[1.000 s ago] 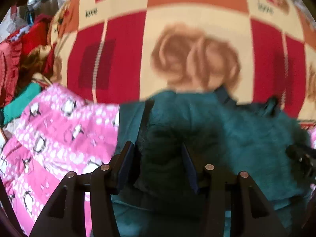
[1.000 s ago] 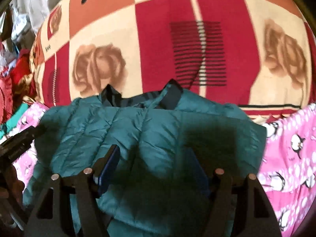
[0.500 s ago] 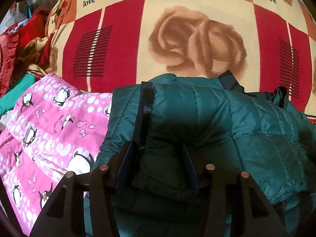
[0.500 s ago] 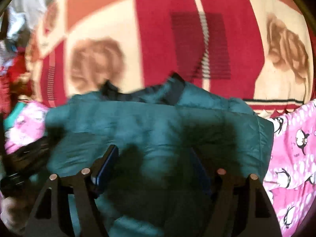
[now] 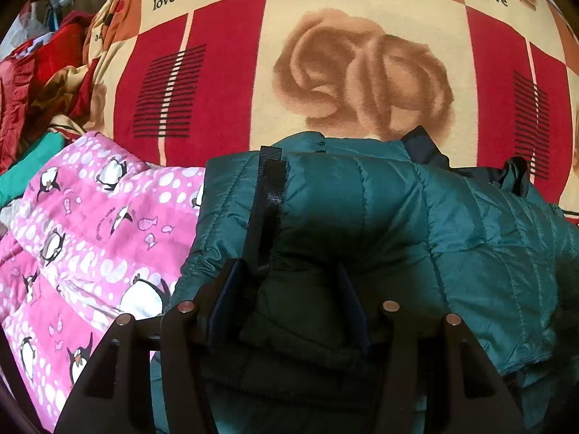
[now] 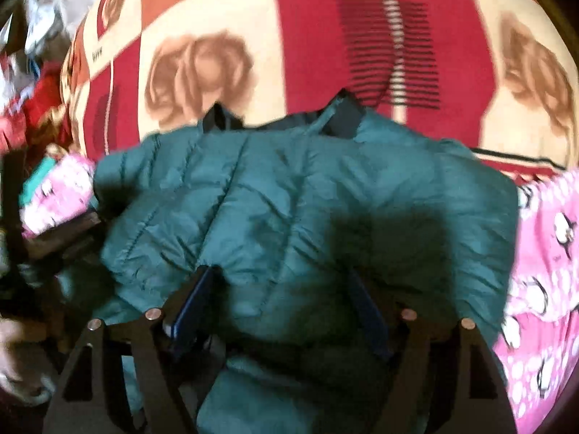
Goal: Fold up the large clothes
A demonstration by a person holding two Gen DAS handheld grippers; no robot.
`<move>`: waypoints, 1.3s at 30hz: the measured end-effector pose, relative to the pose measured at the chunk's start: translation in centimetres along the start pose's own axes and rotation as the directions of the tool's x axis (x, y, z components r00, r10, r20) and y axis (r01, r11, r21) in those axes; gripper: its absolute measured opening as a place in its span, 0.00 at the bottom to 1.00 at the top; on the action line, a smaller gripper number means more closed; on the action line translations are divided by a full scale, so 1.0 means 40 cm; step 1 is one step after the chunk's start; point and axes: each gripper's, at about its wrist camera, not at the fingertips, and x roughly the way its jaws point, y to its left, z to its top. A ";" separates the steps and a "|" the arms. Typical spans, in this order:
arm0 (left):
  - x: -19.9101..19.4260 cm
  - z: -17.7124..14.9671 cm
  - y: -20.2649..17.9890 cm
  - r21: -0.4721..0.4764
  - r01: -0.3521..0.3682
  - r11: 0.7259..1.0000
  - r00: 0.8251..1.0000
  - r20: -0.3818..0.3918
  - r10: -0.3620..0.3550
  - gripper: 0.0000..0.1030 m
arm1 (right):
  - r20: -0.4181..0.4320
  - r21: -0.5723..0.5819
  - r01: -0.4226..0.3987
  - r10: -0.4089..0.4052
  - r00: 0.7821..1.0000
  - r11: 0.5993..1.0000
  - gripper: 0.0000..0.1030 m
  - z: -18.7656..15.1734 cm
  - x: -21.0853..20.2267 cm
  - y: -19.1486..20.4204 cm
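A teal quilted puffer jacket (image 5: 398, 217) lies folded on the bed, its dark collar at the far edge; it also fills the right wrist view (image 6: 289, 199). My left gripper (image 5: 289, 303) stands wide open over the jacket's left edge, next to a black zipper strip (image 5: 266, 195), with a bulge of fabric between the fingers. My right gripper (image 6: 286, 311) stands open over the jacket's near middle, fabric bulging between its fingers. The left gripper's dark body (image 6: 54, 238) shows at the jacket's left side in the right wrist view.
The jacket rests on a red-and-cream rose-print blanket (image 5: 362, 72) and a pink penguin-print blanket (image 5: 90, 235), which also shows on the right (image 6: 542, 271). A heap of red and teal clothes (image 5: 32, 83) lies at the far left.
Both grippers have stayed open over the jacket. The right view has shifted and blurred, with the jacket's left shoulder now nearer. The left view has steadied and moved slightly closer.
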 end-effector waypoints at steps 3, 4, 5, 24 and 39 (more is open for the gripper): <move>0.002 0.000 0.000 0.000 -0.002 1.000 1.000 0.001 0.002 0.30 | 0.035 0.033 0.062 -0.063 0.997 0.998 0.77 -0.006 -0.041 -0.062; 0.002 0.000 0.000 0.000 -0.003 1.000 1.000 0.001 0.003 0.30 | 0.030 0.047 0.099 -0.101 0.994 0.994 0.77 -0.011 -0.042 -0.092; 0.003 0.001 0.000 0.001 -0.003 1.000 1.000 0.001 0.003 0.31 | 0.022 0.056 0.121 -0.123 0.992 0.991 0.77 -0.013 -0.036 -0.111; -0.050 0.008 0.020 -0.007 0.016 1.000 1.000 -0.004 -0.016 0.37 | -0.022 0.095 0.205 -0.204 0.979 0.974 0.81 -0.041 -0.059 -0.186; -0.195 -0.056 0.092 0.005 0.011 1.000 1.000 0.006 -0.011 0.37 | -0.037 0.116 0.130 -0.126 0.991 0.985 0.83 -0.099 -0.146 -0.139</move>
